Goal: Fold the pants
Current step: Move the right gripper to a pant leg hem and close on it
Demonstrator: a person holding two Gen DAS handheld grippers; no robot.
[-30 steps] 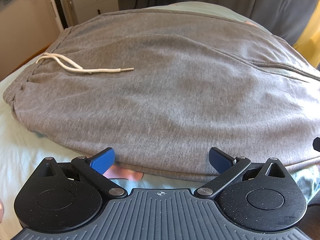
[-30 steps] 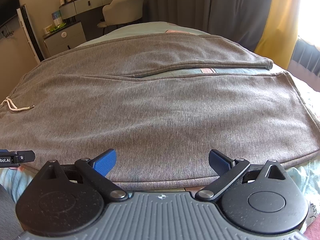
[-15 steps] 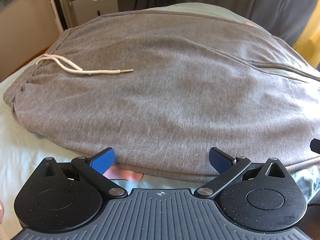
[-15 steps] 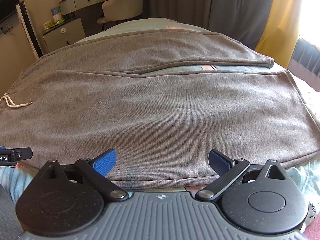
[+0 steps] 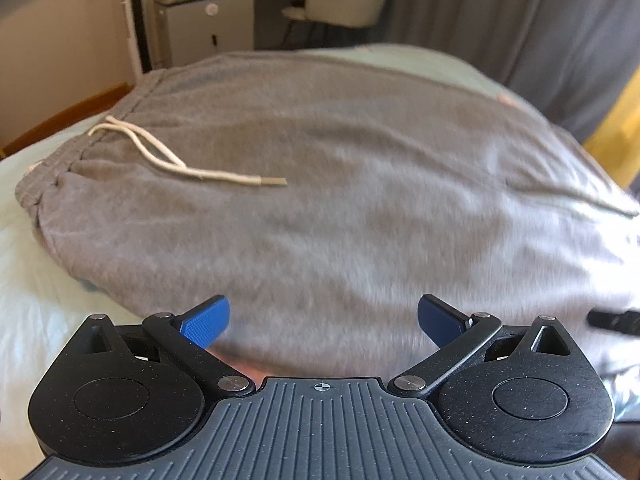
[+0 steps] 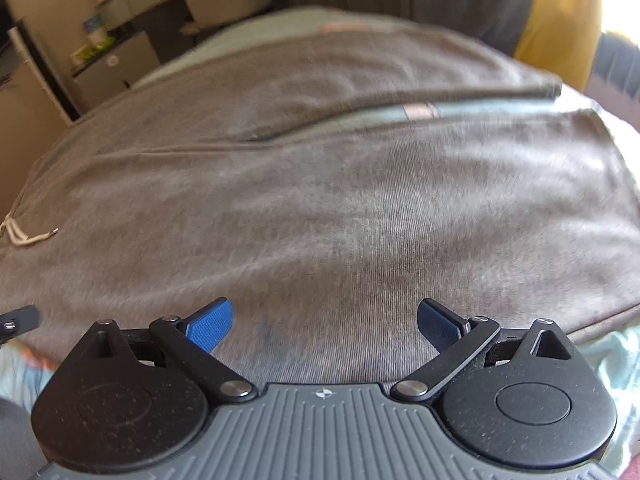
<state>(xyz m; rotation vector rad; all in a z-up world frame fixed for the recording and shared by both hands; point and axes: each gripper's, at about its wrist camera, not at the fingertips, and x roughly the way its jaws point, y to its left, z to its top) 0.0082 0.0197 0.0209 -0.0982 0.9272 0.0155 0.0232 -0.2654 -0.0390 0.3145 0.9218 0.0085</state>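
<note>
Left wrist view — left claw [image 5: 323, 316] and right claw [image 6: 325, 318] both gape over the pants' [image 5: 340, 220] near hem.

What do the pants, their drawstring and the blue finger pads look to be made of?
Pants: soft grey knit, likely cotton-blend sweat fabric; heathered, matte, fine vertical ribs showing in the right wrist view.
Drawstring: off-white cord, apparently woven cotton, with a flat sealed tip.
Pads: blue, probably rubber or soft plastic, with a fine gridded grip texture; the left gripper and right gripper are both open.
</note>
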